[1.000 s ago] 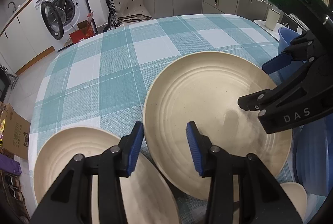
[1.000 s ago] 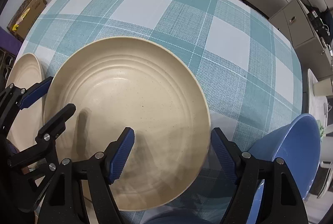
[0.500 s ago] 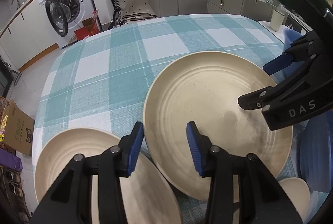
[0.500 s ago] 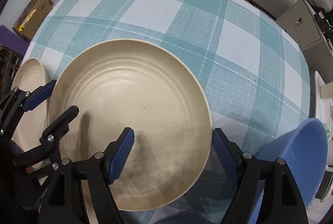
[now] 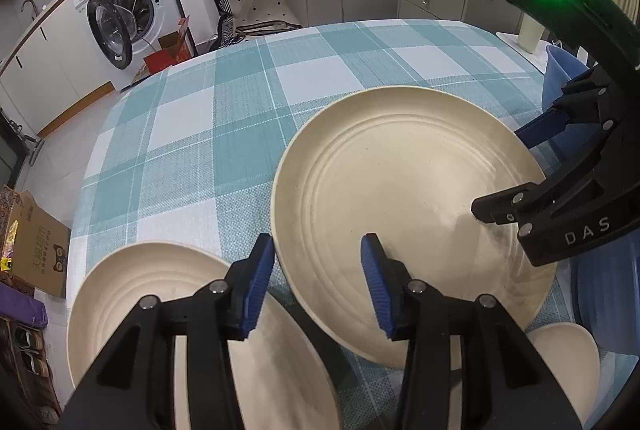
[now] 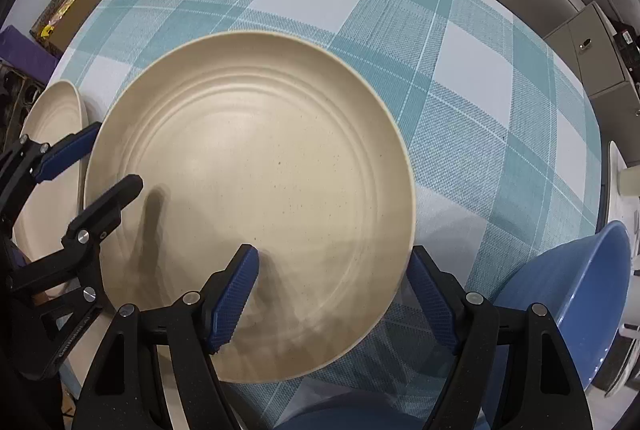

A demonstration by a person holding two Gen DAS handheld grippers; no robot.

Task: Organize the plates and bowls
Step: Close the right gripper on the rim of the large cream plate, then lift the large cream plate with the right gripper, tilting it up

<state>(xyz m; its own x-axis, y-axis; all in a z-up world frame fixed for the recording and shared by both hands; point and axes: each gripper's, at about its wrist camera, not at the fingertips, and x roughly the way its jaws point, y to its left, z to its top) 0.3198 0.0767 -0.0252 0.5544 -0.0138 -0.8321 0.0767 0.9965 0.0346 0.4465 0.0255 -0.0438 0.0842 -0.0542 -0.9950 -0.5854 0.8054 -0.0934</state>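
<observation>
**Both grippers straddle the rim of the big cream plate**

The large cream plate (image 6: 248, 198) lies flat on the checked table (image 6: 480, 118), towards its near edge. The right gripper (image 6: 334, 294) points straight down over the plate's near-right rim: one of its fingers (image 6: 232, 294) hangs above the plate's floor, the other outside the rim, so the rim sits between them. They are spread wide and press on nothing. The left gripper (image 5: 318, 282) comes in at a slant from the plate's near-left side; its fingers are narrower but also apart, having just opened a little, with the rim passing between them and nothing pinched. Each gripper looks about equally near to the plate.

The plate is round, shallow, matte, with concentric ridges and faint speckles. A smaller cream plate (image 5: 132, 298) of the same make lies just beside it at the near-left corner, a blue bowl (image 6: 560, 302) to the right.
</observation>
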